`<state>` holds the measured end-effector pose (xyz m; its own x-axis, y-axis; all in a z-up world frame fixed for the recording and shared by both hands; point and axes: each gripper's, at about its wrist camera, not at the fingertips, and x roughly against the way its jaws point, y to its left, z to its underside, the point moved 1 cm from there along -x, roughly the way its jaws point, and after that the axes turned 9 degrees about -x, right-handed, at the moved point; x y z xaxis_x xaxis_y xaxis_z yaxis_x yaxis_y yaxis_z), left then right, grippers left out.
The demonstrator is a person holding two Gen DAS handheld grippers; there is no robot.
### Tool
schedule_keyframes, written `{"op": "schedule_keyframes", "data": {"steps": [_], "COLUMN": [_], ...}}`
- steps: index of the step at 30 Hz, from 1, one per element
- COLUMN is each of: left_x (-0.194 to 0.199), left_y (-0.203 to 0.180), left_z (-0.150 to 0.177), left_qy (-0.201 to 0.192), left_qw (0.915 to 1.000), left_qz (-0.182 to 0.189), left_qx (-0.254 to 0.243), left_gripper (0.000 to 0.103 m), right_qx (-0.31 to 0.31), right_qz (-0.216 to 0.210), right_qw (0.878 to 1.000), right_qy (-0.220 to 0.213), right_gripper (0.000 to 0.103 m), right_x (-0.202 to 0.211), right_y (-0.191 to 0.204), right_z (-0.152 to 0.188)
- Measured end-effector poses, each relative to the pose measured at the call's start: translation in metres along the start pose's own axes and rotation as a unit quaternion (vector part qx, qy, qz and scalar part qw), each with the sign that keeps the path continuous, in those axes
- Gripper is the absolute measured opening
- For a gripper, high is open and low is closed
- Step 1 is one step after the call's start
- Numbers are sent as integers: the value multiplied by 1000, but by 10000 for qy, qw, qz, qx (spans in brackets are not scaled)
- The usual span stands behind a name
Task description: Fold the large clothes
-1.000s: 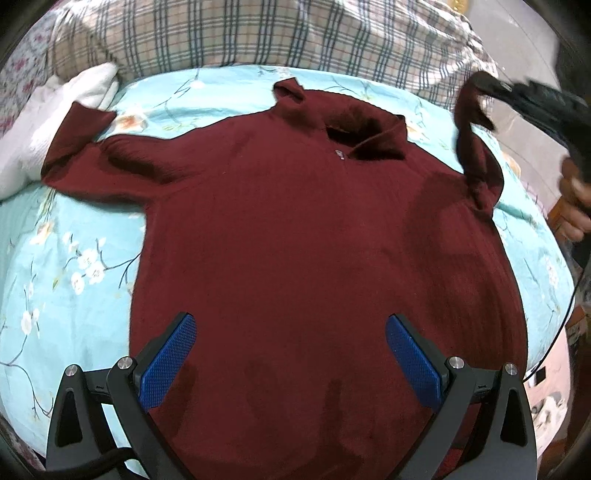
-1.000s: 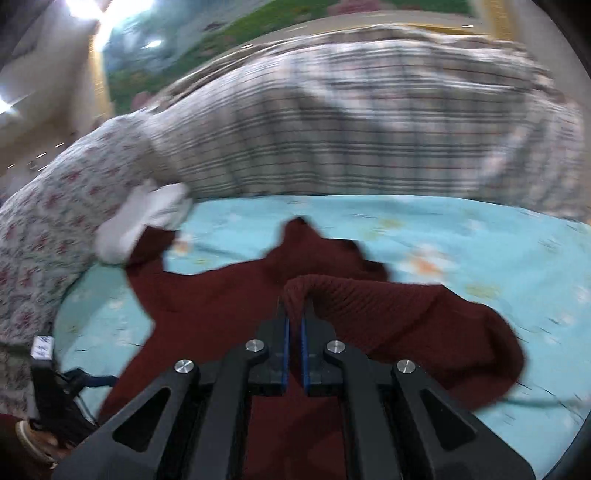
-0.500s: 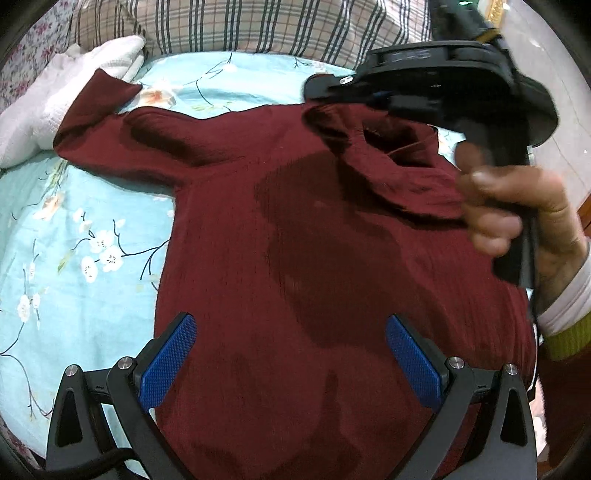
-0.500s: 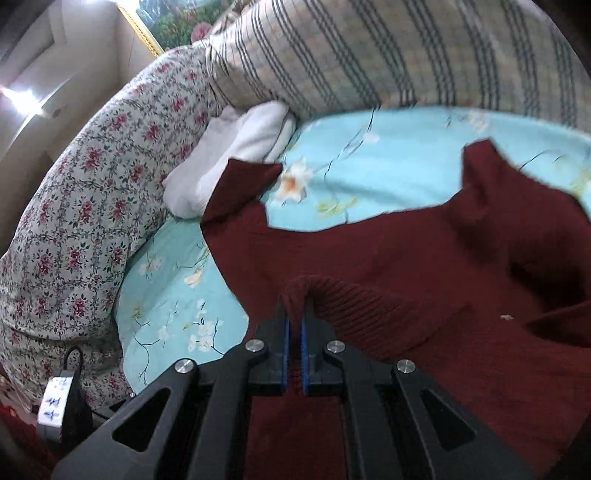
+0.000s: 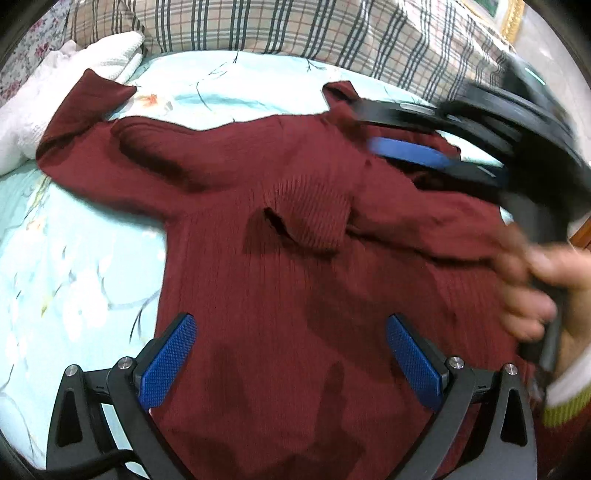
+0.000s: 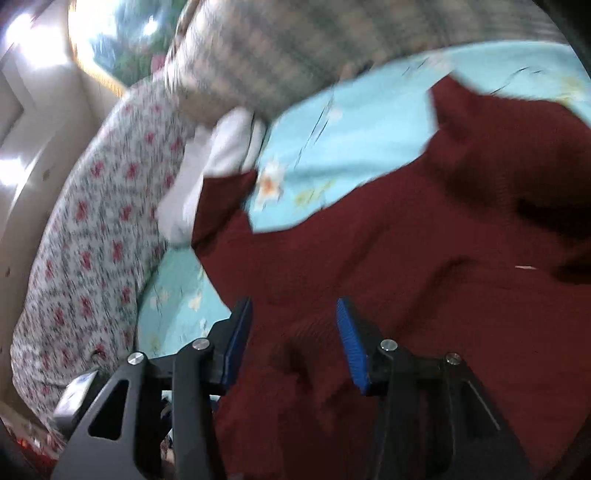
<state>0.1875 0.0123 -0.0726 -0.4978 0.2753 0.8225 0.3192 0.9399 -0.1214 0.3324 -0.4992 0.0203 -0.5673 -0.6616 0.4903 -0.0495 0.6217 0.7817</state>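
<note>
From the left wrist, the maroon sweater (image 5: 280, 280) is seen spread on the floral bedsheet (image 5: 74, 266), one sleeve (image 5: 369, 218) laid across the chest; the left gripper (image 5: 291, 354) is held apart, empty

From the right wrist, the right gripper (image 6: 293, 339) is parted; the other sleeve (image 6: 221, 206) and the body folds are judged outstanding

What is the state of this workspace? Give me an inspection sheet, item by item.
Surface: bed sheet, light blue with a flower print.
Job's things: maroon sweater lies spread flat; one sleeve is folded across the chest, the other sleeve is stretched out.
Clutter: white cloth by the outstretched cuff.
Grippers: left tool open, holding nothing; right tool open above the sweater, holding nothing.
Cables: dark cable at the left tool's base.
Surroundings: plaid bedding, floral bedding.
</note>
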Motion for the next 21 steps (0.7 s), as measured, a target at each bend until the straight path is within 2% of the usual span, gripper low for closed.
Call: {"op": "schedule_keyframes", "data": {"steps": [3,5,8,10,13,15,17,18,19,21], "left_x": [-18,-33,-51,-54,-56,-63,-75,-77,-75,-67], "left_y": [7,8,-4,-15,-30,-41,-46,-41,-29,6], "left_z": [-18,-29,-40,-44,-46,-52,-63,-69,-75,-88], "left_qy": [-47,-46,119,40,-40,-52,-102,-134,-115,-67], "left_qw": [10000,9998,9968,9922,9820,9725,9536,9500,9513,9659], "left_qz": [-15,-165,-569,-784,-1173,-1477,-2151,-2322,-2411,-2246], "left_qx": [27,-85,-555,-965,-1483,-1798,-2105,-2082,-1919,-1289], "left_gripper": [102,102,102,102,102,102,99,97,97,95], "right_qx": [-161,-305,-533,-632,-656,-689,-869,-923,-937,-919], "right_qz": [259,501,762,929,1171,1486,1493,1511,1570,1688], "right_qw": [9984,9955,9908,9881,9854,9817,9812,9806,9796,9774], "right_qy": [-479,-740,-983,-1050,-1052,-976,-864,-844,-839,-879], "right_gripper": [49,49,49,49,50,50,50,50,50,50], "right_x": [54,89,129,144,153,149,141,140,142,145], "right_y": [-17,-32,-53,-63,-78,-94,-109,-114,-120,-122], "right_z": [8,17,34,44,55,54,52,51,53,56]}}
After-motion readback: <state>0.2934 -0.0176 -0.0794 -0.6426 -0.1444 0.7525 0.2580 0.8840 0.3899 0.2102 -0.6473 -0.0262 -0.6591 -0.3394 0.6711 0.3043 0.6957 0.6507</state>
